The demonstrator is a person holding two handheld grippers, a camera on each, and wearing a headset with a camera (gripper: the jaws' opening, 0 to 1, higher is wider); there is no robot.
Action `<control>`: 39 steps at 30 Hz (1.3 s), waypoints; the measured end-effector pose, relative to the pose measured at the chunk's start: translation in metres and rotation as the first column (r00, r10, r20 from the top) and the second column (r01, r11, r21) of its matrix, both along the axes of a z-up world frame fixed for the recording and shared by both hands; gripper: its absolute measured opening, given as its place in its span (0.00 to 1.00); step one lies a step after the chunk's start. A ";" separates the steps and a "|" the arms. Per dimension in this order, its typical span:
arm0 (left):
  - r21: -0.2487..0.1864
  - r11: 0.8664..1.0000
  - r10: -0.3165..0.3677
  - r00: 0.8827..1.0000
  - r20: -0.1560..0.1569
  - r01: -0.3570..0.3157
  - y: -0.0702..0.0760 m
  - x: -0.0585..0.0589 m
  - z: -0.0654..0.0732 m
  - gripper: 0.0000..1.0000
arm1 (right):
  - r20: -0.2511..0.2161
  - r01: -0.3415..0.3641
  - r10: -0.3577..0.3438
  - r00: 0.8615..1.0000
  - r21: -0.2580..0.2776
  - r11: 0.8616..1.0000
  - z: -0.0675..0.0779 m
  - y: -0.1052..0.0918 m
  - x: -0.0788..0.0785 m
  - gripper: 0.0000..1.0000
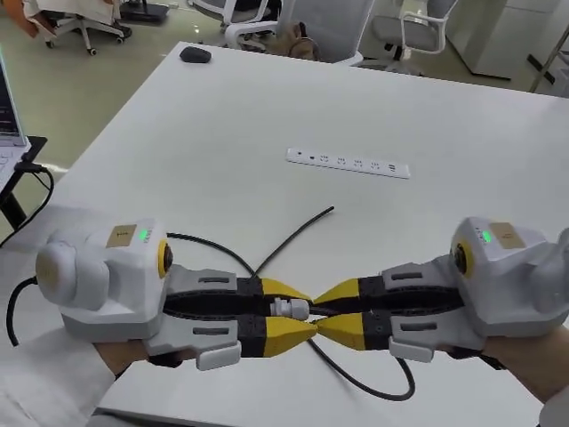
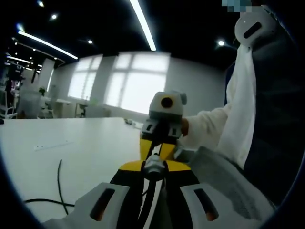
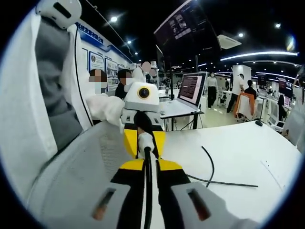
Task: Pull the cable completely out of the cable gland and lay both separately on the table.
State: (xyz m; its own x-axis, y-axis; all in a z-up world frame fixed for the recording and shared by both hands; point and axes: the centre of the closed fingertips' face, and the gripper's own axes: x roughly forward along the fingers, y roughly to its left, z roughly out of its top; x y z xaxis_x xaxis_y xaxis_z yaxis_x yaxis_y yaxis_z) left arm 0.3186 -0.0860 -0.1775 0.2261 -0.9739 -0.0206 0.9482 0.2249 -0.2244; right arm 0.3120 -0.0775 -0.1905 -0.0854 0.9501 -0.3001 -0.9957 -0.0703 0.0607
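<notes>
Above the near part of the white table [image 1: 222, 133], the two yellow-tipped grippers meet tip to tip. My left gripper [image 1: 298, 311] is shut on the white cable gland [image 1: 289, 309], which sits between its jaws [image 2: 153, 163]. Facing it, my right gripper [image 1: 322, 313] is shut on the black cable [image 3: 147, 181] just where it leaves the gland [image 3: 145, 141]. The rest of the cable [image 1: 293, 233] lies on the table, one end reaching toward the middle and a loop [image 1: 391, 390] curling below the right gripper.
A white power strip [image 1: 348, 164] lies across the middle of the table. A black mouse [image 1: 196, 55] sits near the far left corner. Office chairs [image 1: 418, 27] stand beyond the far edge, and a laptop [image 1: 7, 116] stands left of the table.
</notes>
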 end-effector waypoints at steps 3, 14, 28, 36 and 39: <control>0.007 1.000 -0.008 1.000 -0.003 0.008 -0.001 -0.002 -0.002 0.17 | 0.005 -0.011 0.011 1.000 -0.015 1.000 -0.002 -0.001 -0.003 0.03; 0.011 1.000 -0.010 1.000 -0.011 0.011 -0.001 -0.002 -0.003 0.17 | 0.008 -0.008 0.008 1.000 -0.031 0.999 -0.006 -0.003 -0.002 0.02; 0.026 1.000 -0.006 1.000 -0.015 0.006 -0.001 0.000 -0.007 0.17 | 0.029 0.017 -0.014 0.999 -0.090 0.996 -0.026 -0.027 0.004 0.02; 0.020 1.000 0.000 1.000 -0.018 0.001 0.000 0.001 -0.006 0.17 | 0.025 0.055 -0.051 0.998 -0.146 0.988 -0.044 -0.049 0.009 0.02; 0.020 1.000 -0.001 1.000 -0.018 0.001 -0.001 0.001 -0.006 0.17 | 0.021 0.063 -0.061 0.998 -0.162 0.985 -0.049 -0.055 0.009 0.02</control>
State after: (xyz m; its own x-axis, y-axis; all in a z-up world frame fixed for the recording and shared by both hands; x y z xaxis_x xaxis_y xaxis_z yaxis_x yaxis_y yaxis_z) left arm 0.3197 -0.0865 -0.1832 0.2245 -0.9735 -0.0445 0.9442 0.2286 -0.2370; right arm 0.3212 -0.1322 -0.2393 -0.0216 0.8919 -0.4517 -0.9987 0.0012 0.0502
